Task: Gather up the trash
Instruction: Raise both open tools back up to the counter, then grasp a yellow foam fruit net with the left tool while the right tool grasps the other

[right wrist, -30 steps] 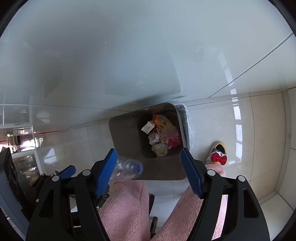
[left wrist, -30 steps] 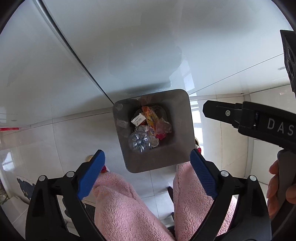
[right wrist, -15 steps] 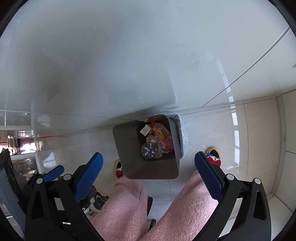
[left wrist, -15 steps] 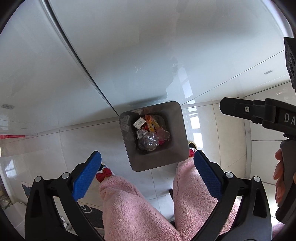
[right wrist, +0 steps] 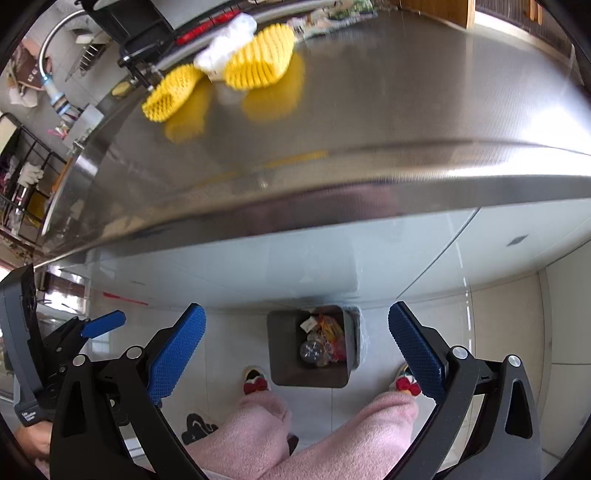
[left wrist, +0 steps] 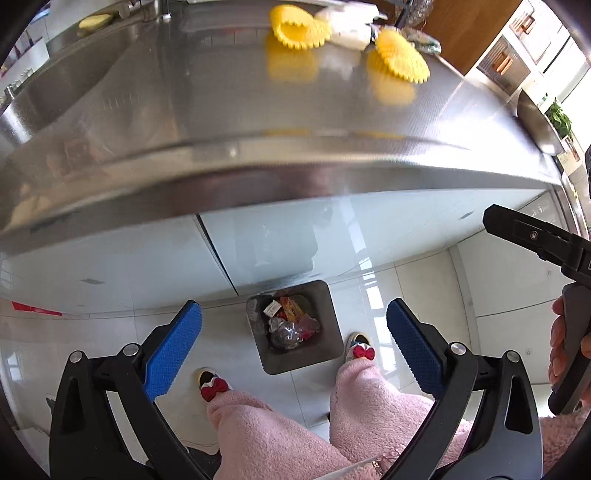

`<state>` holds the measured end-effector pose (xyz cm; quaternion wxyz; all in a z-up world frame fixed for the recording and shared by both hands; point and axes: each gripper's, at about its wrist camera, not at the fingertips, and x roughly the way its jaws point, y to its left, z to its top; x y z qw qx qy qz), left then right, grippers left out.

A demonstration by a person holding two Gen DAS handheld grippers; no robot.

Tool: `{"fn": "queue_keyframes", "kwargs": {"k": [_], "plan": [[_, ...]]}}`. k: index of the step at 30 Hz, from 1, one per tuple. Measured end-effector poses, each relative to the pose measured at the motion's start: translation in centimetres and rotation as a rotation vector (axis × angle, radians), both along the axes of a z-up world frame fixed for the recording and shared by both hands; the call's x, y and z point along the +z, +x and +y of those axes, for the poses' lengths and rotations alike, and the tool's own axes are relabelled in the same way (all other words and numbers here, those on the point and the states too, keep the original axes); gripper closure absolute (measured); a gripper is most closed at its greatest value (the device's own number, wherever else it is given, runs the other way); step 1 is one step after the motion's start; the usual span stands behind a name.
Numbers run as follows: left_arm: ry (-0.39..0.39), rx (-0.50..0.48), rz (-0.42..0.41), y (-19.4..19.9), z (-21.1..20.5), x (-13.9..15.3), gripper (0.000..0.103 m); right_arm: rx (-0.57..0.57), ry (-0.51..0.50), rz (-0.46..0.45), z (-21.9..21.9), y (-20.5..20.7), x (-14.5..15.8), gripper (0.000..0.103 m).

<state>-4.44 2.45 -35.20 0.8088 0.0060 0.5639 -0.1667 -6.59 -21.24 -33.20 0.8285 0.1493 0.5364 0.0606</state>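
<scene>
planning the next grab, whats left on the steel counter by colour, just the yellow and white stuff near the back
yellow ridged pieces: 2
white crumpled piece: 1, lying between the two yellow ones
total: 3

Both wrist views high, facing steeply down, sharing floor bin (left wrist: pixel 295 328), countertop (right wrist: pixel 369 122)

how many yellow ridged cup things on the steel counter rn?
2. One yellow cup lies at the counter's far edge left of the white wad; the other yellow cup lies right of it. More may sit out of frame.
</scene>
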Motion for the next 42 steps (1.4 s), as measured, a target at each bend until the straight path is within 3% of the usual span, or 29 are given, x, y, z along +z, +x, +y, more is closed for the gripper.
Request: {"fn": "queue_keyframes", "kwargs": {"k": [6,17,23,32,42], "plan": [[-0.021,0.031,-0.083,1.2,0.4,4.7,0.008,-0.011,-0.012,-0.151,-0.7,0.6,6.0,0.003],[-0.011,0.016,-0.227,6.3,-0.6,9.3,0.008,-0.041,-0.016,-0.242,-1.4,5.6,10.0,0.003],[-0.009,-0.001,-0.277,10.6,-1.9,9.8,0.014,-0.054,-0.004,-0.246,-1.7,9.1,9.8,0.003],[-0.016,0.014,-0.218,16.6,-3.0,6.9,0.037,-0.077,0.02,-0.193,-1.7,13.5,7.4,0.005],[-0.009,0.002,-0.171,19.0,-3.4,5.0,0.045,-0.043,0.016,-0.132,-1.1,16.1,5.0,0.025]]}}
